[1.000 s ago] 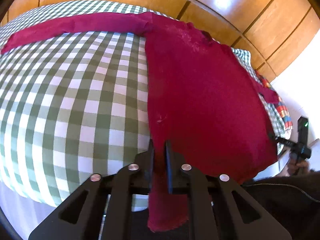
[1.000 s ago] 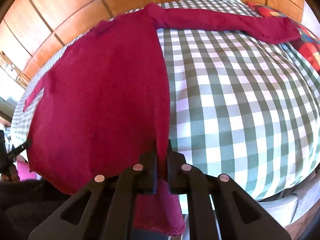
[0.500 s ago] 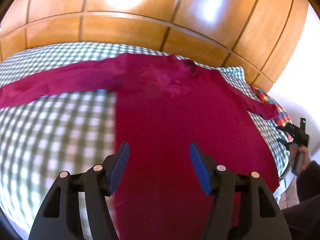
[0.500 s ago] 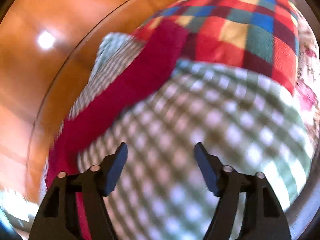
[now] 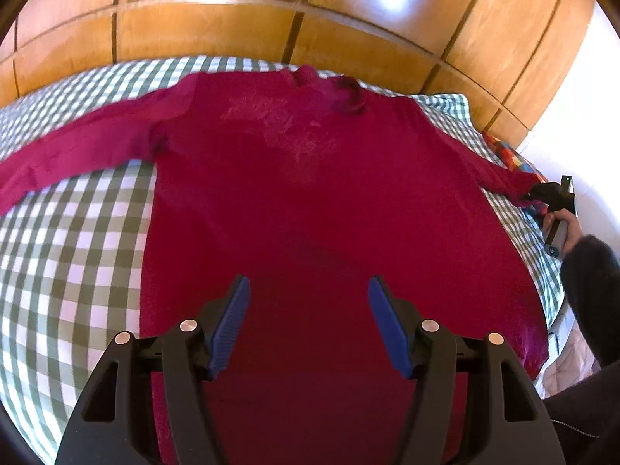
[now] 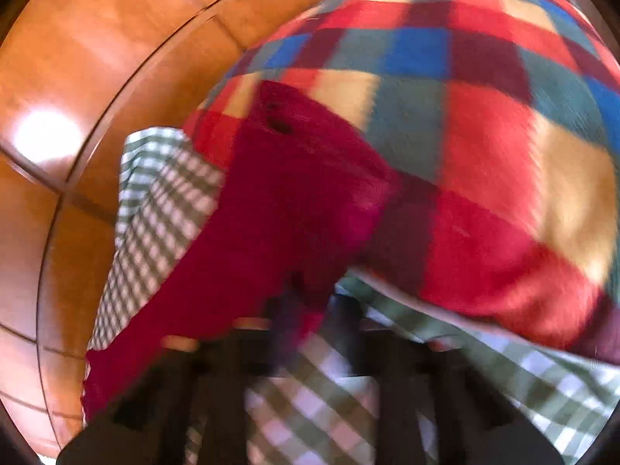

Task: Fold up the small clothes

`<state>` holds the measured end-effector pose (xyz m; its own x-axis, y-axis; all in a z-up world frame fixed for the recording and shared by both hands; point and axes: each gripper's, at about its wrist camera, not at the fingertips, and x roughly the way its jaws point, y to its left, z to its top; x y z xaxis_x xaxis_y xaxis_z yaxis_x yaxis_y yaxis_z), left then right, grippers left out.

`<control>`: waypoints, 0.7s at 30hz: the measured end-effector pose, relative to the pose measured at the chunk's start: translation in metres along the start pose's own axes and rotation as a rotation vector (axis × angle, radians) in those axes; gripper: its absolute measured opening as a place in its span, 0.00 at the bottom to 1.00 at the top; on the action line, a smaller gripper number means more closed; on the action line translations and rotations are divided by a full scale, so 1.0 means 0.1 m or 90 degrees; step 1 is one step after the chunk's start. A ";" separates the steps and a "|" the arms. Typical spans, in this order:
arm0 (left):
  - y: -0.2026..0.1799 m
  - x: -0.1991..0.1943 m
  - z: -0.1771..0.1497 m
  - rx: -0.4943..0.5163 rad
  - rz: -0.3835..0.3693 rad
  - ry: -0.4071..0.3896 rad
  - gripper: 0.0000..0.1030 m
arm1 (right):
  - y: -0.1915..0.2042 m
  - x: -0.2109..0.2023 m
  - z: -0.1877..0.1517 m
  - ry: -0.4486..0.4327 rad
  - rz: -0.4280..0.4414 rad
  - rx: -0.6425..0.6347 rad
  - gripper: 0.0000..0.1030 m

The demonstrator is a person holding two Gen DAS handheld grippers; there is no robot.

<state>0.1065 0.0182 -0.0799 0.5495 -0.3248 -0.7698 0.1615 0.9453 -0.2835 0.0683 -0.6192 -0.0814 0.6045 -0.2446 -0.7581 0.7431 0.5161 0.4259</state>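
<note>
A red long-sleeved shirt (image 5: 310, 201) lies flat across the checked bed (image 5: 77, 240), collar toward the wooden headboard (image 5: 232, 19). The left gripper (image 5: 309, 321) hovers over its hem, fingers apart. The right gripper (image 6: 310, 310), blurred, sits at the right sleeve's (image 6: 271, 213) cuff; its state cannot be told.

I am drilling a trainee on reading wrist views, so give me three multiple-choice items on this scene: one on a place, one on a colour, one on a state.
1. Where does the dark red long-sleeved knit top lie?
A. spread flat on the green-and-white checked cloth
B. hung on the wooden panel wall
C. rolled on the floor

2. What colour are the left gripper pads?
A. yellow
B. blue
C. white

3. How does the left gripper stand?
A. shut on a sleeve
B. shut on the hem
C. open, holding nothing

Key: 1 A, both sleeves stretch out over the checks. 2 B, blue ribbed pads face inward. 3 C, a wide gap shows the top between them.
</note>
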 end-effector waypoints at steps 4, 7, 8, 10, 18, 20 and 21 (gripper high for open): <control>0.11 0.06 0.05 -0.037 -0.014 0.006 0.80 | 0.53 -0.25 0.00 -0.024 0.056 -0.110 0.06; 0.17 0.07 0.09 -0.055 -0.023 0.010 0.80 | 1.05 -0.43 -0.12 -0.033 0.119 -0.168 0.06; 0.17 0.05 0.12 -0.055 -0.022 0.006 0.80 | 1.23 -0.48 -0.18 -0.033 0.143 -0.186 0.06; 0.18 0.00 0.17 -0.050 -0.024 -0.007 0.83 | 1.72 -0.59 -0.39 -0.027 0.208 -0.233 0.06; 0.45 -0.18 0.42 -0.127 -0.064 -0.053 0.96 | 3.39 -0.71 -1.81 0.063 0.387 -0.440 0.06; 0.50 -0.25 0.49 -0.135 -0.061 -0.077 0.96 | 3.67 -0.66 -2.24 0.097 0.408 -0.489 0.06; 0.52 -0.27 0.52 -0.137 -0.063 -0.087 0.96 | 3.77 -0.63 -2.45 0.112 0.411 -0.515 0.06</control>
<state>0.1426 0.0781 -0.0439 0.6475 -0.3938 -0.6524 0.0499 0.8762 -0.4794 0.2404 -0.2078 0.0058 0.7187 0.3616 -0.5939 -0.1577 0.9167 0.3672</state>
